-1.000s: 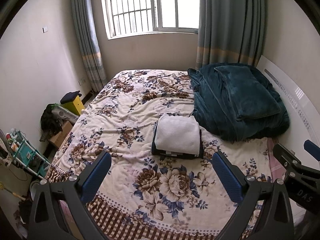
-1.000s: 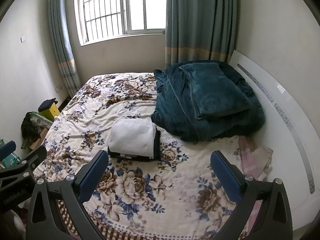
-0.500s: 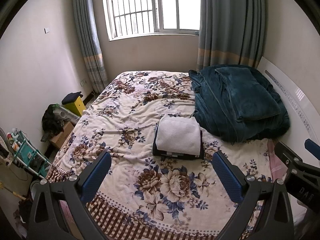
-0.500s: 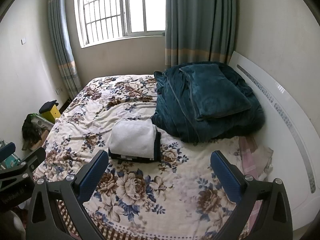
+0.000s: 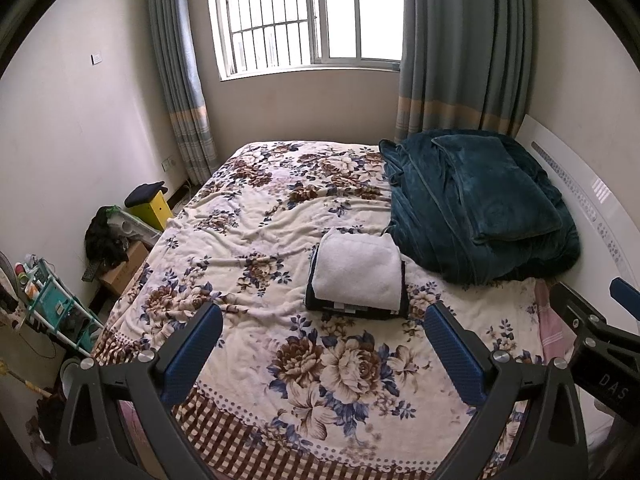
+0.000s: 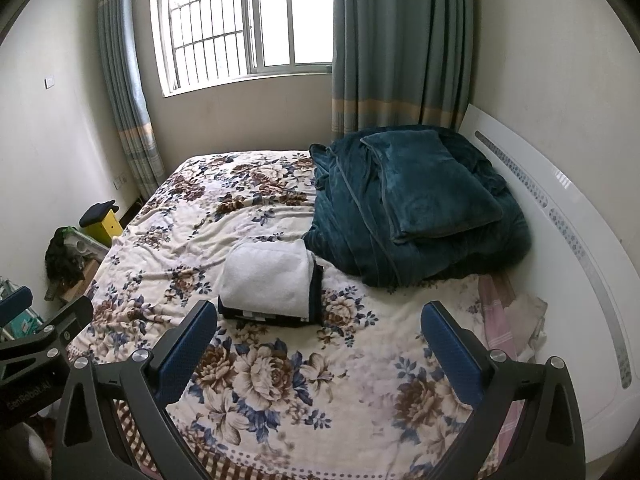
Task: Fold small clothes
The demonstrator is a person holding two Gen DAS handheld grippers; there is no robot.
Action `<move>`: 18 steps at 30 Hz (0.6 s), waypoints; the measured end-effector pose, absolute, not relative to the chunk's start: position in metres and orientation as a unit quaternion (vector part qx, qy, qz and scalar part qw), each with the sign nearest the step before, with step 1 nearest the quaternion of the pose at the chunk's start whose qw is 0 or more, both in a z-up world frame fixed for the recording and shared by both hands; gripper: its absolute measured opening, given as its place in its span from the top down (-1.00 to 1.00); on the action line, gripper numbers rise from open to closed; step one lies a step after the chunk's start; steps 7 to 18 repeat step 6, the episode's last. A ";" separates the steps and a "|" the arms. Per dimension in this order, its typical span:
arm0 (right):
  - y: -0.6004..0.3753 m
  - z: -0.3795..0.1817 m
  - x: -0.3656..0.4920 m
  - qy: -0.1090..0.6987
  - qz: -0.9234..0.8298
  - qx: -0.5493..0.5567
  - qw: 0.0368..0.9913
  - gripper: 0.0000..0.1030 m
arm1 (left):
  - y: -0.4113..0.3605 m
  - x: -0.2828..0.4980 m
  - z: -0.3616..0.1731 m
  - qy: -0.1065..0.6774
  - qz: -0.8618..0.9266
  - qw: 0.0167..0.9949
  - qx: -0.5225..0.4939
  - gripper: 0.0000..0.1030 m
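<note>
Held level above the near end of the bed (image 5: 256,240), side by side: left gripper (image 5: 320,344) and right gripper (image 6: 318,340), fingers (image 5: 192,350) of both spread wide, grasping nothing. Counted two folded garments in one stack mid-bed: white folded towel-like piece (image 5: 358,270) atop a dark folded garment (image 5: 360,310). Saw one teal blanket heap (image 5: 472,208) just beside the stack, against the headboard.

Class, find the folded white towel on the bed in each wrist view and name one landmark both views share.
Left wrist view: the white towel lies just right of centre, atop dark folded clothes.
Right wrist view: the white towel lies left of centre.
Shared landmark: the teal blanket heaped to its right.
</note>
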State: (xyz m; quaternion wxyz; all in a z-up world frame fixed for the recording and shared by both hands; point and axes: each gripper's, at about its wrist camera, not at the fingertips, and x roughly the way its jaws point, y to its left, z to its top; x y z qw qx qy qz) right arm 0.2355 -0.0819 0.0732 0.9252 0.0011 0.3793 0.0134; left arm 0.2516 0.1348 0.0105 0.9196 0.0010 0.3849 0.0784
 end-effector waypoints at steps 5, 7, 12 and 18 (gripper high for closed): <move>-0.082 0.074 0.234 0.379 0.013 0.003 0.925 -1.00 | 0.136 0.247 0.012 0.385 0.078 0.920 -0.004 -1.00; -0.082 0.075 0.235 0.378 0.013 0.003 0.926 -1.00 | 0.136 0.247 0.012 0.385 0.077 0.920 -0.004 -1.00; -0.082 0.075 0.235 0.378 0.013 0.003 0.926 -1.00 | 0.136 0.247 0.012 0.385 0.077 0.920 -0.004 -1.00; -0.082 0.075 0.235 0.378 0.013 0.003 0.926 -1.00 | 0.136 0.247 0.012 0.385 0.077 0.920 -0.004 -1.00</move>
